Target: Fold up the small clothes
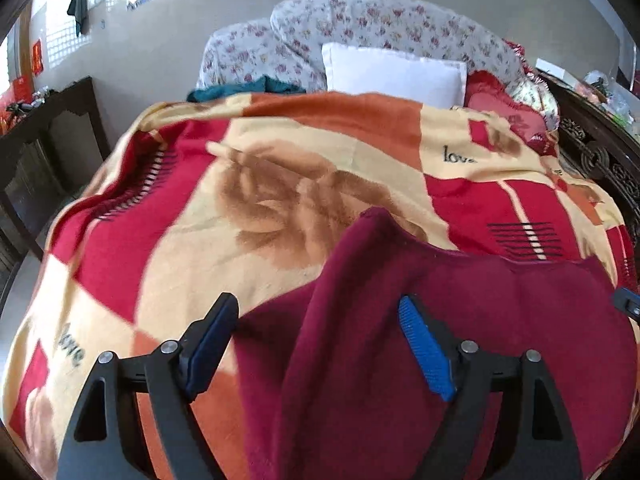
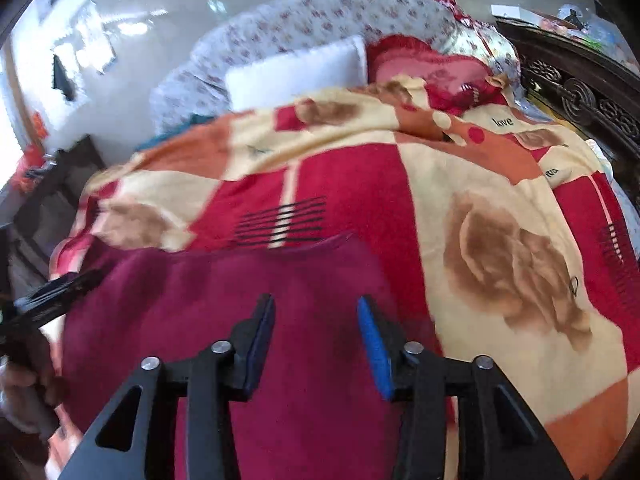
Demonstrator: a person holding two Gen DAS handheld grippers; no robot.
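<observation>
From the left wrist view, the left gripper (image 1: pixel 320 344) has its jaws spread wide and released, nothing pinched. A maroon garment (image 1: pixel 460 320) lies on the bed's patterned blanket (image 1: pixel 192 240); one raised fold of it runs up between the jaws, nearer the bright blue pad (image 1: pixel 426 350) than the dark one, though neither pad presses on it. Beyond the jaws, past the blanket, sit a white pillow (image 1: pixel 394 72) and a flowered quilt (image 1: pixel 360 20). At the far right edge, level with the jaw tips, a bit of the other gripper pokes in.

From the right wrist view, the right gripper (image 2: pixel 316 340) holds its jaws partly apart, released, with the maroon garment (image 2: pixel 224 300) spread flat beneath and between them; the cloth reaches ahead of the jaw tips to a straight edge. To the left of the jaws, the left gripper (image 2: pixel 52 292) shows blurred, held by a hand (image 2: pixel 24 396). To the right of the jaws lies bare blanket (image 2: pixel 500 240), with a carved dark headboard (image 2: pixel 580 96) beyond.
</observation>
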